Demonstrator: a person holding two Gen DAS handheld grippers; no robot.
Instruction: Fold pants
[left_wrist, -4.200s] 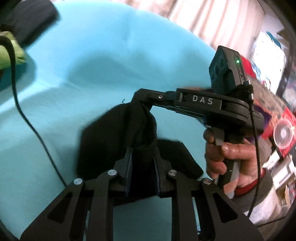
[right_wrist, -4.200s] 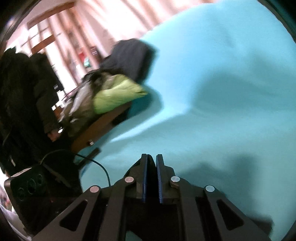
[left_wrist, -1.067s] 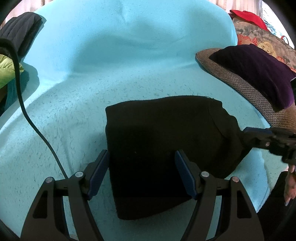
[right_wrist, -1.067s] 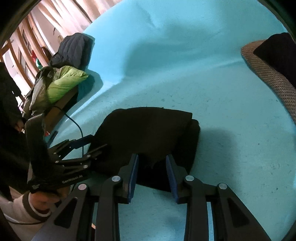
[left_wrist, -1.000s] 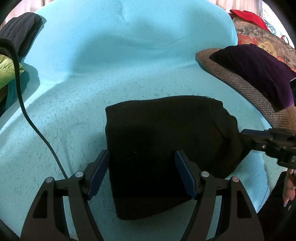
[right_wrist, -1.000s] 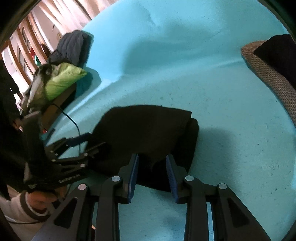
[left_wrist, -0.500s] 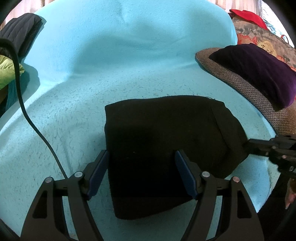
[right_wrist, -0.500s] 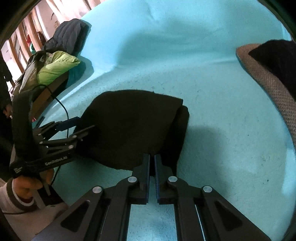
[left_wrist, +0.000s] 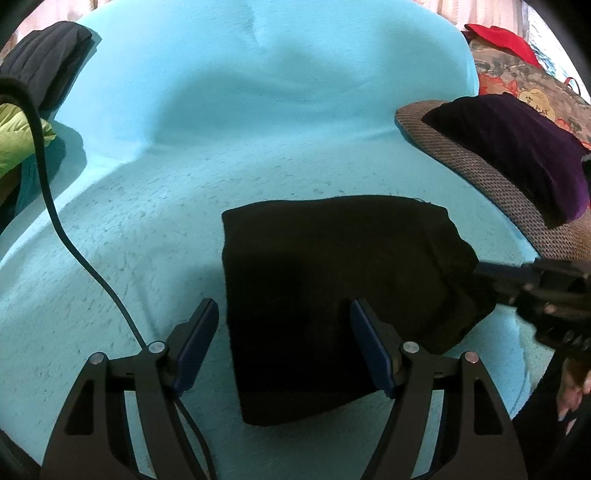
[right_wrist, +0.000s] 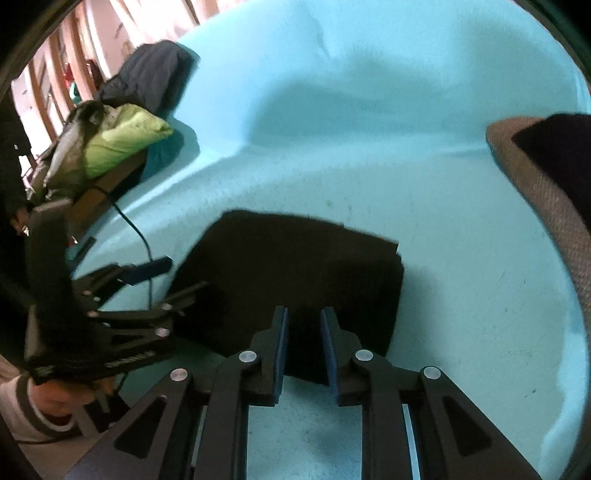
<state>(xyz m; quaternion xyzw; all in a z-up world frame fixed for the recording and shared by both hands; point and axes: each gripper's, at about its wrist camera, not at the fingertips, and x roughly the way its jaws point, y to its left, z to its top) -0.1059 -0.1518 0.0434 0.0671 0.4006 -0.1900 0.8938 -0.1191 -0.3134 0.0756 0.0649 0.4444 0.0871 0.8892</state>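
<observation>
Left gripper (left_wrist: 283, 343): jaws spread wide, holding nothing; they straddle the near left part of the pants without visibly pinching cloth.
Right gripper (right_wrist: 303, 350): jaws parted by a narrow gap, nothing clamped; the tips sit over the near edge of the cloth. Whether the pads brush the fabric I cannot tell, since black lies on black there.
Pants (left_wrist: 332, 291): a compact black folded bundle lying flat on the turquoise blanket (left_wrist: 258, 129), roughly rectangular, with the right side rounder and thicker.
Stage, as I judge it: the folding looks essentially done, with both tools free of the garment.
Risk: a jaw tip dragging across the top layer on the way out could peel the fold open, because the cloth is soft and nothing pins it.
Second risk: the black cable (left_wrist: 74, 251) runs just beside the left jaw and could snag it.
Left wrist view only: the full outline of the bundle, plus the woven cushion (left_wrist: 480, 173) carrying a dark purple cloth (left_wrist: 517, 147).
Right wrist view only: the left gripper's whole body and the hand (right_wrist: 59, 397) holding it, and the green pillow (right_wrist: 122, 142) at the blanket's far edge.
</observation>
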